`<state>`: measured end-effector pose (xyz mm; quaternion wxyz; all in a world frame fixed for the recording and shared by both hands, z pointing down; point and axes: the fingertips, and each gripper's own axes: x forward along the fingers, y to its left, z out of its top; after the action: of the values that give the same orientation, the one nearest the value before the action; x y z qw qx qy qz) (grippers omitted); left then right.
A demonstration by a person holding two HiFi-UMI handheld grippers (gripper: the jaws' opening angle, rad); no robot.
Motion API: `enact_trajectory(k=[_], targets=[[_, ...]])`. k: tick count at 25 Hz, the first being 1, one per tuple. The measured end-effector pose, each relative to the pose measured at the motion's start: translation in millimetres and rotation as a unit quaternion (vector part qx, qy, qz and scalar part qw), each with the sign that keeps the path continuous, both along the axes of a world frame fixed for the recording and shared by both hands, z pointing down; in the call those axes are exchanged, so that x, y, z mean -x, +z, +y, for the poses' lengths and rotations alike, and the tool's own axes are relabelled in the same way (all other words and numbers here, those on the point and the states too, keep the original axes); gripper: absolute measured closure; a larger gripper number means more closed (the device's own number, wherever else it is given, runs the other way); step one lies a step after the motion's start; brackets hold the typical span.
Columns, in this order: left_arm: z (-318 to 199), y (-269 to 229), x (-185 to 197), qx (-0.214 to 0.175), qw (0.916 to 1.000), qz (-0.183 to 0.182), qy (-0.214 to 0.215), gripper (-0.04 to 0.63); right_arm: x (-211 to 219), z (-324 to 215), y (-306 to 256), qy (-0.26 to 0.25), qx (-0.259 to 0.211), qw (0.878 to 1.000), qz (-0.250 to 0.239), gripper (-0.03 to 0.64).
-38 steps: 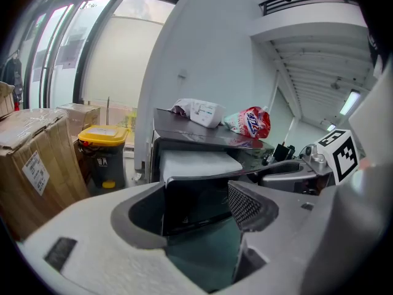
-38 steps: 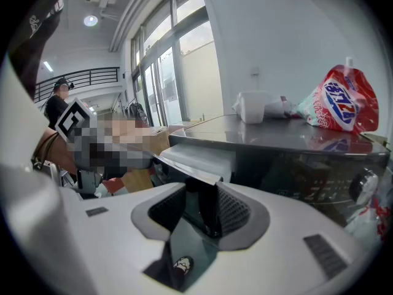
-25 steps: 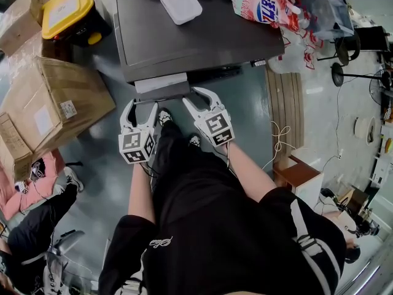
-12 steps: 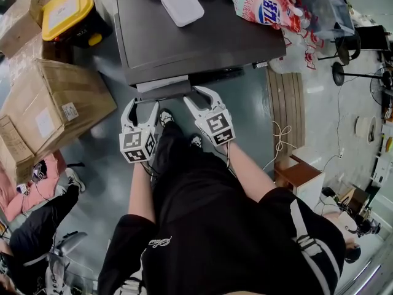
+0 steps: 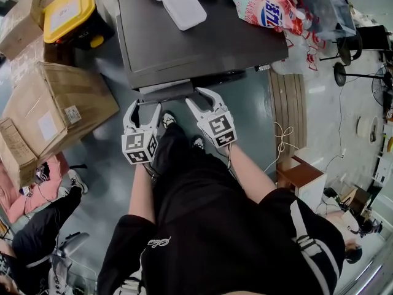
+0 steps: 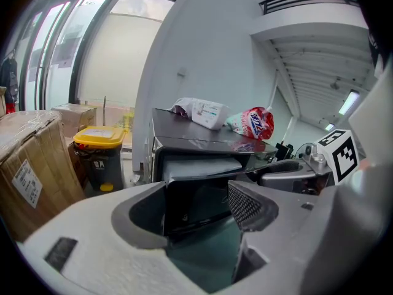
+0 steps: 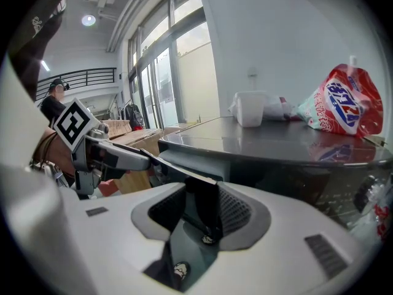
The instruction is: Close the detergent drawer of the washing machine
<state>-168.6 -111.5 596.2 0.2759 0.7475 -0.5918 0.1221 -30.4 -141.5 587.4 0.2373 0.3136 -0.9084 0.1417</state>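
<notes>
The dark washing machine [image 5: 196, 35] has its detergent drawer [image 5: 164, 91] pulled out at the front left, with a pale inner part and a dark front plate. My left gripper [image 5: 143, 107] is open just in front of the plate. In the left gripper view the drawer [image 6: 196, 183] shows between the spread jaws of the left gripper [image 6: 198, 217] with no contact. My right gripper [image 5: 206, 94] is at the plate's right end. In the right gripper view the right gripper [image 7: 202, 217] has the drawer's dark plate [image 7: 202, 195] filling the gap between both pads.
A detergent pouch [image 5: 264, 8] and a white container [image 5: 181, 2] lie on the machine top. A large cardboard box [image 5: 55, 109] and a yellow-lidded bin [image 5: 67, 8] stand to the left. Someone sits at the lower left [image 5: 37, 226]. My feet [image 5: 166, 118] are under the drawer.
The head view has drifted a little, so the machine sits slightly lower in the picture. Both grippers stay at the drawer front with unchanged jaw spread.
</notes>
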Motion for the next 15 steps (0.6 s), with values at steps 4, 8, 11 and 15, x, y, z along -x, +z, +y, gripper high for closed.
enact_trajectory(k=[4, 8, 11, 15], targets=[[-0.6, 0.3, 0.4, 0.003, 1.0000, 0.002, 0.005, 0.273, 0.5, 0.0, 0.3, 0.004, 0.002, 1.000, 0.001, 0.463], [-0.7, -0.1, 1.1, 0.005, 0.9999, 0.005, 0.010, 0.277, 1.3, 0.0, 0.1, 0.010, 0.006, 1.000, 0.003, 0.463], [-0.5, 0.1, 1.3, 0.009, 0.9998, 0.007, 0.014, 0.279, 1.6, 0.4, 0.3, 0.012, 0.009, 1.000, 0.009, 0.463], [-4.0, 0.1, 2.1, 0.011, 0.9998, 0.010, 0.012, 0.276, 2.4, -2.4, -1.4, 0.019, 0.007, 1.000, 0.008, 0.466]])
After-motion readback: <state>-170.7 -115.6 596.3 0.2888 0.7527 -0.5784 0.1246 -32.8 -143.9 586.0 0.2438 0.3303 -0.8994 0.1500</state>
